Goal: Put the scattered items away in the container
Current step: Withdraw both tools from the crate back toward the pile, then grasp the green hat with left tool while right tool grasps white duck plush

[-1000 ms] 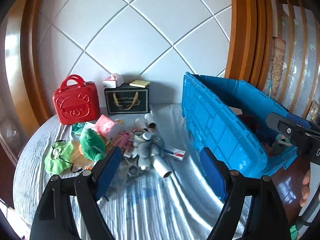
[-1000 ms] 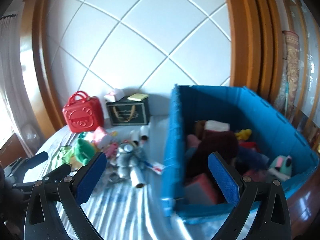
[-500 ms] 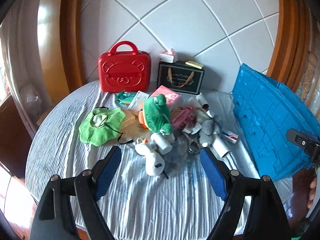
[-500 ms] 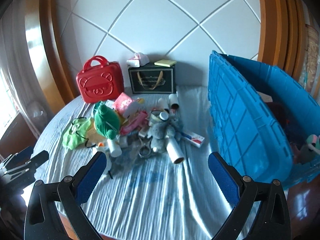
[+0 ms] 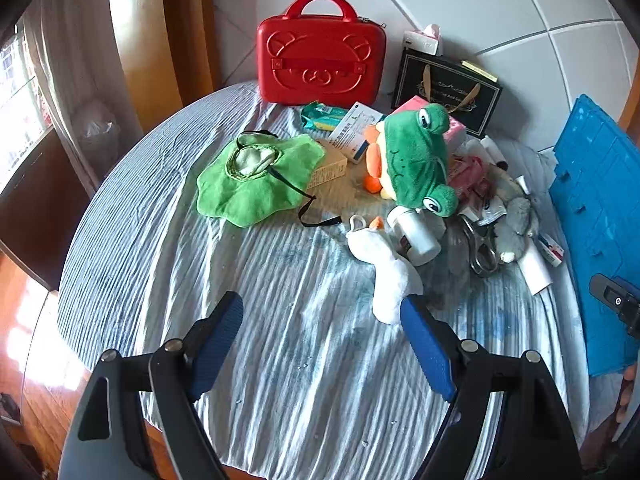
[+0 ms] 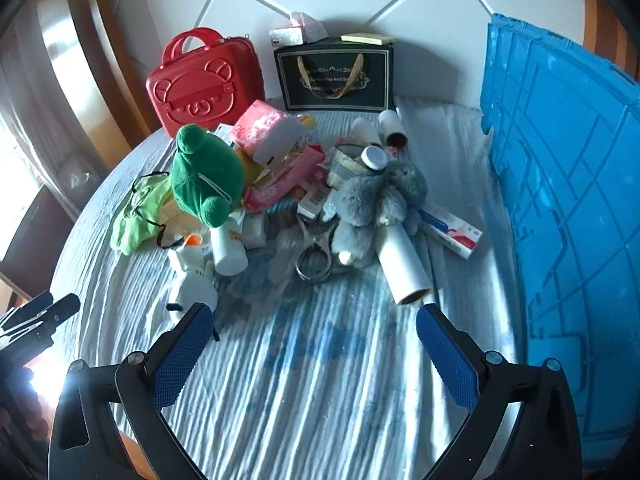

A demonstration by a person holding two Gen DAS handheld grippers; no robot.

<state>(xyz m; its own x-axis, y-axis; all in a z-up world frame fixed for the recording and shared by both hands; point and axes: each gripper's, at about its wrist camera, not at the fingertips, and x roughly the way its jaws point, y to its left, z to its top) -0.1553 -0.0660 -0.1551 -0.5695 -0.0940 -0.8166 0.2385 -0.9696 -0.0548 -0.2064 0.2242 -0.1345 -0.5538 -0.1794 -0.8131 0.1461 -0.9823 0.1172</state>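
A heap of scattered items lies on the striped cloth: a green frog plush [image 5: 416, 156] [image 6: 204, 172], a green bib [image 5: 256, 180], a small white plush [image 5: 384, 264] [image 6: 192, 276], a grey plush [image 6: 372, 204], a white roll [image 6: 404, 268], metal scissors [image 6: 314, 252] and a toothpaste box [image 6: 452, 230]. The blue crate [image 5: 600, 220] [image 6: 568, 200] stands at the right. My left gripper [image 5: 322, 318] hovers open over bare cloth, just short of the white plush. My right gripper [image 6: 314, 322] is open too, in front of the scissors and roll, holding nothing.
A red bear case [image 5: 320, 54] [image 6: 204, 80] and a black gift bag [image 5: 444, 92] [image 6: 336, 76] stand at the back against the white padded wall. The round table's edge drops off at the left and front. The right gripper [image 5: 616, 304] shows at the left wrist view's right edge.
Both grippers swung left from the blue crate and sank toward the heap, which now looms larger. Their jaws kept the same width.
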